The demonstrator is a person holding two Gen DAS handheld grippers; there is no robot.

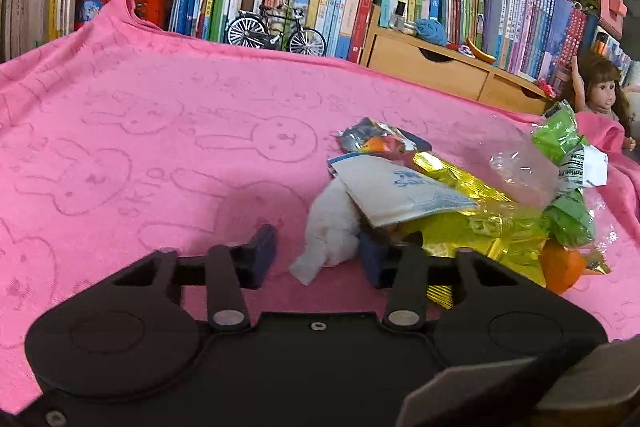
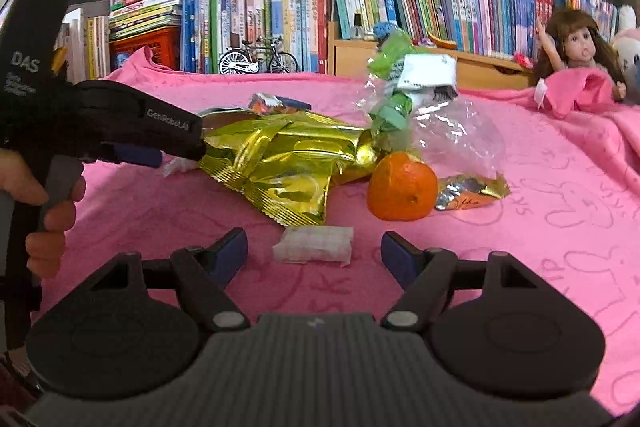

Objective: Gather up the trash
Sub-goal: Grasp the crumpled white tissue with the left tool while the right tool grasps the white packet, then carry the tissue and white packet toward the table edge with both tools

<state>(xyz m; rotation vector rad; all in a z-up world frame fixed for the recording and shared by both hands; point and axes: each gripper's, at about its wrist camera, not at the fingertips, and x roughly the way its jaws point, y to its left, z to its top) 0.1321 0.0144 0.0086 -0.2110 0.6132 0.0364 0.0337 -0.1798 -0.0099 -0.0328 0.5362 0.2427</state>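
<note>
White crumpled tissue [image 1: 330, 235] sits between your left gripper's [image 1: 316, 259] spread, empty jaws, touching the right pad, while a folded wipe [image 2: 314, 245] lies between your right gripper's [image 2: 314, 255] equally wide, empty jaws. Close the left carelessly and you may snag the gold wrapper [image 1: 476, 223] just beyond, dragging the orange [image 2: 402, 187] across the pink towel [image 1: 160, 147].

Both wrist views looked low, close over pink cloth [image 1: 120, 131] toward bookshelf [image 2: 280, 11]; shared gold wrapper [image 1: 472, 223], orange [image 2: 402, 187].
</note>
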